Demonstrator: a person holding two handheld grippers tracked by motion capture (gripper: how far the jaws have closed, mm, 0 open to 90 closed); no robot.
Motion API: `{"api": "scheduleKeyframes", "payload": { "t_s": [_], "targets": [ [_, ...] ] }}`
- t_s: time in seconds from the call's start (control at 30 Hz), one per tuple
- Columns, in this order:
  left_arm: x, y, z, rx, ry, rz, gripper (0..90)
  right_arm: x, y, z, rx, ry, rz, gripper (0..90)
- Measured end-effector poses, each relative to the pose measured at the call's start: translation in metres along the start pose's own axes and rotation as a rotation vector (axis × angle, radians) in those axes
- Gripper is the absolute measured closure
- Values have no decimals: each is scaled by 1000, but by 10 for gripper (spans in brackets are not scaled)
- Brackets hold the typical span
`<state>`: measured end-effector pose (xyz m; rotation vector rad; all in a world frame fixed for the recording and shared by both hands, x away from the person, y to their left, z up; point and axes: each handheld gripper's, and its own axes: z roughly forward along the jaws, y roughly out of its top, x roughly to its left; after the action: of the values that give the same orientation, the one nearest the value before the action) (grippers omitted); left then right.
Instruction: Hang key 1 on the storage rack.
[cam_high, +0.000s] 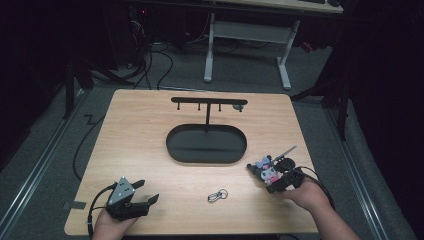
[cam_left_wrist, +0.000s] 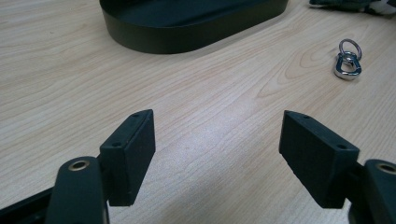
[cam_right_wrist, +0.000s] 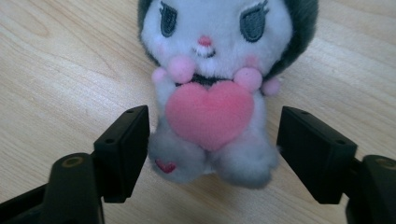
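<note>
Wooden surface (cam_high: 150, 150): plush toy (cam_right_wrist: 210, 93) lies between spread right tongs (cam_right_wrist: 212, 149), unpinched; left tongs (cam_left_wrist: 217, 154) spread, holding nothing.

The worktop (cam_left_wrist: 60, 84) is pale wood-grain laminate, smooth, with a faint sheen. Between the jaws of the right tool (cam_right_wrist: 212, 154) lies a plush toy (cam_right_wrist: 210, 60) of fuzzy cloth with embroidered eyes; its pink heart (cam_right_wrist: 210, 114) is felt-like and matt. The jaws of the left tool (cam_left_wrist: 217, 154) are matt black plastic. Ahead and to the right of them, the clip (cam_left_wrist: 348, 63) is polished, shiny metal. The tray (cam_left_wrist: 187, 28) ahead is matt black.
</note>
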<state>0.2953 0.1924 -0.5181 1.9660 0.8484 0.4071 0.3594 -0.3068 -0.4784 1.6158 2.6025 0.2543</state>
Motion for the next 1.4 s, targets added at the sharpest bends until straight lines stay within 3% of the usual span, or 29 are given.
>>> {"api": "scheduleKeyframes", "payload": {
  "t_s": [0.13,0.27,0.43,0.83,1.13,1.4],
  "targets": [
    [0,0,0,1,3,3,276,0,0,5,-2,5,3,357],
    [0,0,0,3,2,2,277,4,1,3,-31,-28,-25,455],
    [0,0,0,2,4,2,277,6,2,1,-25,-49,-41,484],
    [1,-1,0,1,5,-2,276,3,3,-41,-69,68,3,499],
    [1,0,0,-2,12,-3,273,12,12,-68,-86,73,-35,498],
    [2,-1,-1,-6,23,-8,260,19,23,-79,-97,84,-56,498]
  ]
}}
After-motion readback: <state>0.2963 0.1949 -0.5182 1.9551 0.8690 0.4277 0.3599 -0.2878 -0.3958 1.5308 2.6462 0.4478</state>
